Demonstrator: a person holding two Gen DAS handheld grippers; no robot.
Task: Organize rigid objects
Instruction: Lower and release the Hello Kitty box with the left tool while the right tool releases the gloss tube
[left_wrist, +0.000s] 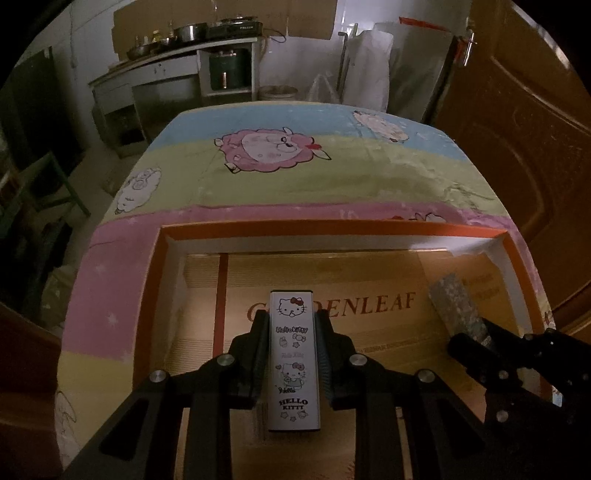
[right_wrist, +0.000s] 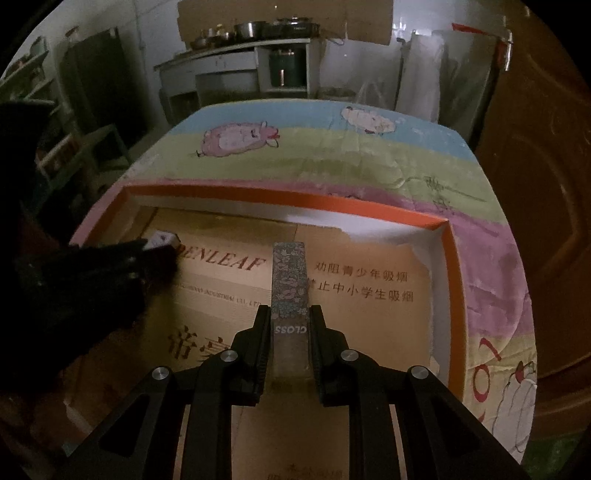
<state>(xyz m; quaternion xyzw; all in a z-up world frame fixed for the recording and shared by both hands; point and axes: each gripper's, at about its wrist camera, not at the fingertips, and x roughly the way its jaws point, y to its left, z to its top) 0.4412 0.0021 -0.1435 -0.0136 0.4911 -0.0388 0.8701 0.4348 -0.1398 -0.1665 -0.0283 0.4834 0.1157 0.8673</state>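
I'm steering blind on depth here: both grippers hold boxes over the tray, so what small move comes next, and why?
Probably ease both a little lower, then release. The left gripper clamps the Hello Kitty box and the right gripper the floral box, both over the cardboard floor inside the orange-rimmed tray. Contact with the floor can't be confirmed.

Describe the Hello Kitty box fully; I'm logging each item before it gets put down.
The Hello Kitty box is a slim, long white case, seemingly rigid, printed with cartoon cats and "Hello Kitty" lettering. It is shut and points away from the camera. The left hand-held gripper clamps its long sides, holding it over the orange-rimmed tray; whether it touches the cardboard lining cannot be told.
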